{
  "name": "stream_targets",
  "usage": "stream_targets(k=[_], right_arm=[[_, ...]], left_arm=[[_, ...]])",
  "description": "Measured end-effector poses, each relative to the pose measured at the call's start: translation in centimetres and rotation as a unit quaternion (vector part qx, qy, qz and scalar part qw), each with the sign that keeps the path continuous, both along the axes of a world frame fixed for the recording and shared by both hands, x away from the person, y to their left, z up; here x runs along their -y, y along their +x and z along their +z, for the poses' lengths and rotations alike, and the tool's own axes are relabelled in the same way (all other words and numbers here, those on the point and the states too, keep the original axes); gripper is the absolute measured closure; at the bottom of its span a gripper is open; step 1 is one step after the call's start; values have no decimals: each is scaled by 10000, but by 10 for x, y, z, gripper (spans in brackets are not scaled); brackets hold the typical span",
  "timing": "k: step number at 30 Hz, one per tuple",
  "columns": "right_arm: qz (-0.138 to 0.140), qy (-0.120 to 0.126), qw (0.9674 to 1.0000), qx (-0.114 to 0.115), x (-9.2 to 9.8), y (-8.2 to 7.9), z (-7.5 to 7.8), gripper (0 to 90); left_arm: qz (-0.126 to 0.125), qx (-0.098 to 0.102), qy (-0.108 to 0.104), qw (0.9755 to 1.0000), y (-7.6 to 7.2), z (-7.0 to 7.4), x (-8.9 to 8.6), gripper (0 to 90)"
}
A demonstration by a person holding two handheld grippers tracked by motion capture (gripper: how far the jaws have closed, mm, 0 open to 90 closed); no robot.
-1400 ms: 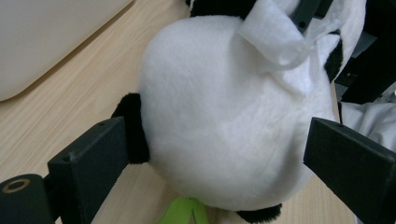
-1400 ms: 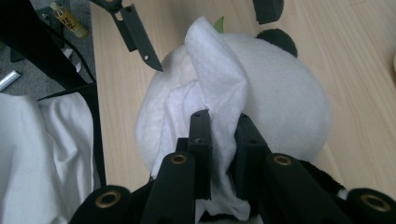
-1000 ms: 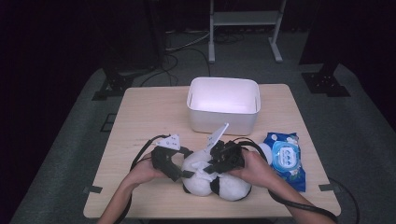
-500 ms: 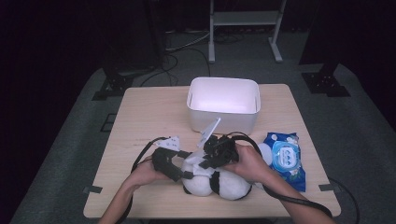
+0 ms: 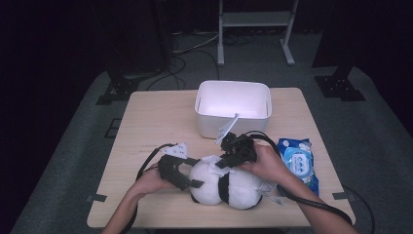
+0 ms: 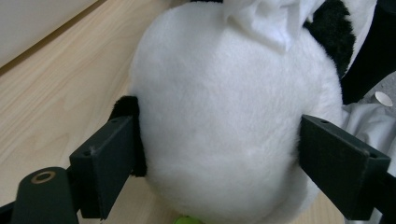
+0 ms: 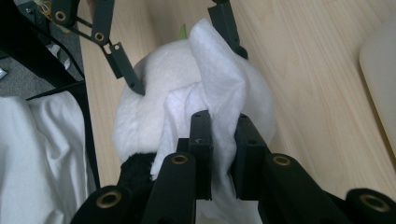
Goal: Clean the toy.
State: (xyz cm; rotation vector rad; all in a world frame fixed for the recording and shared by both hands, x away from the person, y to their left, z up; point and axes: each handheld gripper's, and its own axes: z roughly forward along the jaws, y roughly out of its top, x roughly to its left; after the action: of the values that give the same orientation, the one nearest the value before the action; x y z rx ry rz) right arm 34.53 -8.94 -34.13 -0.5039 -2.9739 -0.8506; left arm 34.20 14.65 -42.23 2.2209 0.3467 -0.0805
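plush panda [image 5: 229,186] lying on table [image 5: 151,122] near front edge, long axis left-right across table, white round end toward left | left tongs [image 6: 219,154] clamped on that white end, jaws just closed in | right tongs [image 7: 223,140] pinched shut on white wipe [image 7: 219,93] draped over panda | white bin [image 5: 234,100] behind, wipes pack [image 5: 297,158] at right

High view: fixed above the person's side, facing forward and down over the whole table [image 5: 146,126], fairly distant. Left gripper view: rides low, very close, facing the plush panda [image 6: 224,121] level between its own jaws. Right gripper view: close, angled down. Shared by all three: panda, white wipe [image 7: 219,93], tabletop.
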Motion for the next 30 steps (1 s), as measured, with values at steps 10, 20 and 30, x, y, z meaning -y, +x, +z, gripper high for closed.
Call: stream_targets(k=[10, 20, 30], right_arm=[[-153, 10, 9999, -3, 26, -7, 12, 789], [-436, 81, 9990, 42, 57, -14, 17, 789], [-675, 235, 9974, 6, 83, -19, 15, 787]], left_arm=[[-23, 34, 73, 10000, -1, 1, 0, 132], [-43, 43, 88, 9999, -1, 2, 0, 133], [-99, 15, 179, 9998, -3, 4, 2, 134]])
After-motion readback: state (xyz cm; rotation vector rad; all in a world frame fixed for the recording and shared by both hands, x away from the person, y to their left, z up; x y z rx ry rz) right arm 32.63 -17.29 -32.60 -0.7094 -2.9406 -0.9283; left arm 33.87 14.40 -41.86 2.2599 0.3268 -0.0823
